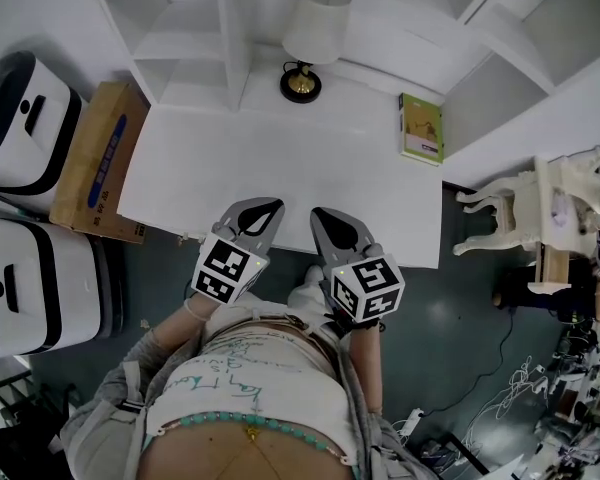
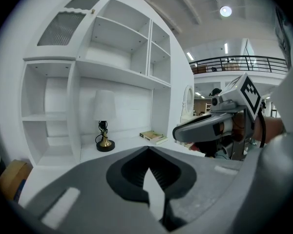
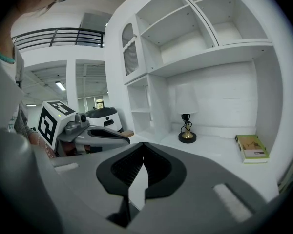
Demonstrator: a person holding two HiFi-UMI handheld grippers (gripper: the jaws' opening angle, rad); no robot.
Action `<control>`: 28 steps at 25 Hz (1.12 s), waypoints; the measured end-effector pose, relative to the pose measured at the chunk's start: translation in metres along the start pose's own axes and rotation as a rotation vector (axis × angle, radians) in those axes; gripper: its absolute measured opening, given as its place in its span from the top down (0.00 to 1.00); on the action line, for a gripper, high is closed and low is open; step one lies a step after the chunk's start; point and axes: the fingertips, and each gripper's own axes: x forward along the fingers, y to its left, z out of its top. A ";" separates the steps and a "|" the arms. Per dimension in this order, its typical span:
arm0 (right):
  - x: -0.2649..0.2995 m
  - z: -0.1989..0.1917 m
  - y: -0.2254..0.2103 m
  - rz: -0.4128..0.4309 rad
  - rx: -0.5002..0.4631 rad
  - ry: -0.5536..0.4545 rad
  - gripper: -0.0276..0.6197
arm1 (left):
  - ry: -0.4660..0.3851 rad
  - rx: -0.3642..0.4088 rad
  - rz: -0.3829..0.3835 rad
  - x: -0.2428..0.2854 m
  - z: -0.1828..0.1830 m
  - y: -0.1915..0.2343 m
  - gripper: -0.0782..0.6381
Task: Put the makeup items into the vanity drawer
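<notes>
At lower centre of the head view, left claw (image 1: 261,209) and right claw (image 1: 327,219), both closed and empty, hover side by side over the table's (image 1: 280,158) near edge; no makeup items show.

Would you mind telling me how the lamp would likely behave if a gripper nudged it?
The lamp probably tips easily: a wide shade sits high on a thin stem over a small round base. Pushed low, it may slide instead, as the desk looks smooth.
</notes>
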 end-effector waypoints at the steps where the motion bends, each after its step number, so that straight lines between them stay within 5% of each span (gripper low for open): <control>1: 0.001 0.002 0.001 0.001 -0.001 -0.004 0.91 | -0.007 0.000 -0.002 -0.002 0.004 0.000 0.89; 28: -0.001 0.022 0.020 0.046 -0.057 -0.029 0.91 | -0.096 0.036 -0.016 -0.021 0.041 -0.016 0.89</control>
